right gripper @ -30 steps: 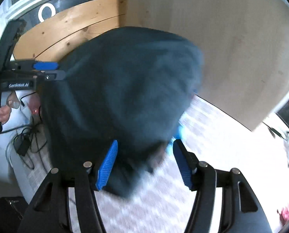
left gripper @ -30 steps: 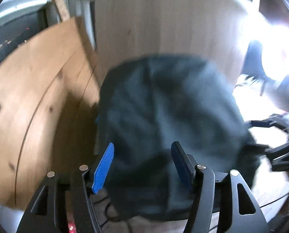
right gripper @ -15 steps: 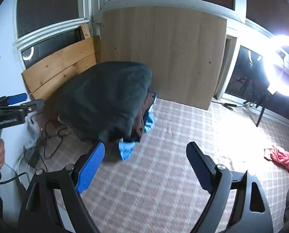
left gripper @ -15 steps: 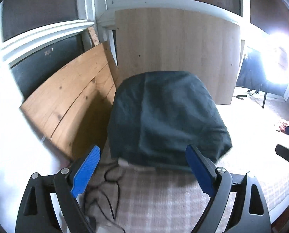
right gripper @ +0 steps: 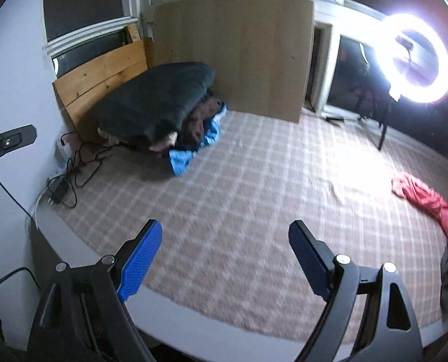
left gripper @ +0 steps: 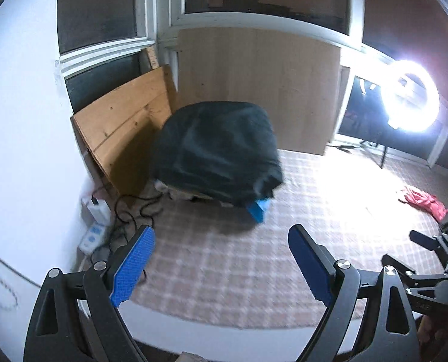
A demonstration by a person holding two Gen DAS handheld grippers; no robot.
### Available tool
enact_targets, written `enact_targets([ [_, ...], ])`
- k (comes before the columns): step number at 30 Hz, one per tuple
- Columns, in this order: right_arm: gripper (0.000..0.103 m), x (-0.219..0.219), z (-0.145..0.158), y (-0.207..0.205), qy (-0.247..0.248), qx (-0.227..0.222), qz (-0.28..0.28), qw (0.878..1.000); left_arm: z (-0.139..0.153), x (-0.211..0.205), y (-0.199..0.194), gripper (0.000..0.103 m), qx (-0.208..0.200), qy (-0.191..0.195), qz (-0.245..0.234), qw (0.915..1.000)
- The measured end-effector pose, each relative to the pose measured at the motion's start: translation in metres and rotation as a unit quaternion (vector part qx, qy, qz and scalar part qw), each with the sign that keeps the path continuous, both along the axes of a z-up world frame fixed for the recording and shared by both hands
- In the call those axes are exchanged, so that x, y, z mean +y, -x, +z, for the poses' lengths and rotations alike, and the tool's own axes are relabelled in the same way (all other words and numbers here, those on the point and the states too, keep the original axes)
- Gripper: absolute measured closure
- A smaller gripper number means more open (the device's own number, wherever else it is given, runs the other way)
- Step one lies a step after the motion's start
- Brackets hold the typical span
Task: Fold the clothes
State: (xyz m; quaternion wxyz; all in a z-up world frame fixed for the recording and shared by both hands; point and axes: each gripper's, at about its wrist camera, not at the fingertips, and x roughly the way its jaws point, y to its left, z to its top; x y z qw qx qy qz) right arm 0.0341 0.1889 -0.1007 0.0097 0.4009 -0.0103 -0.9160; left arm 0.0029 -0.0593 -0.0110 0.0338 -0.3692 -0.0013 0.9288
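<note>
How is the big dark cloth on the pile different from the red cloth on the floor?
The dark cloth is folded and lies flat on top of the pile of clothes, by the wooden boards; the red cloth lies crumpled and alone on the checked rug. The dark one looks much bigger. Neither is held by a tool.

A dark folded garment [right gripper: 156, 101] tops a stack of clothes [right gripper: 198, 123] at eleven o'clock on the checked rug, with brown and bright blue cloth [right gripper: 180, 158] sticking out beneath. A crumpled red garment [right gripper: 424, 200] lies well apart at three o'clock.
</note>
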Motion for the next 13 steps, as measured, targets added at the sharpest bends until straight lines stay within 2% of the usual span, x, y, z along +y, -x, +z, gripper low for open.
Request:
enact_targets([
  [8,0.017,0.024,0.000,-0.051,-0.005,0.003,0.000,1.000,0.004,0.015,-0.047,0.010,0.000,-0.007,0.004,1.0000],
  [10,0.017,0.027,0.000,-0.060,-0.005,0.003,0.004,1.000,0.005,0.014,-0.055,0.003,0.003,-0.009,0.008,0.9999],
  [13,0.017,0.028,0.000,-0.072,-0.011,0.004,0.012,1.000,0.009,0.016,-0.072,0.002,0.021,-0.003,0.010,0.9997],
])
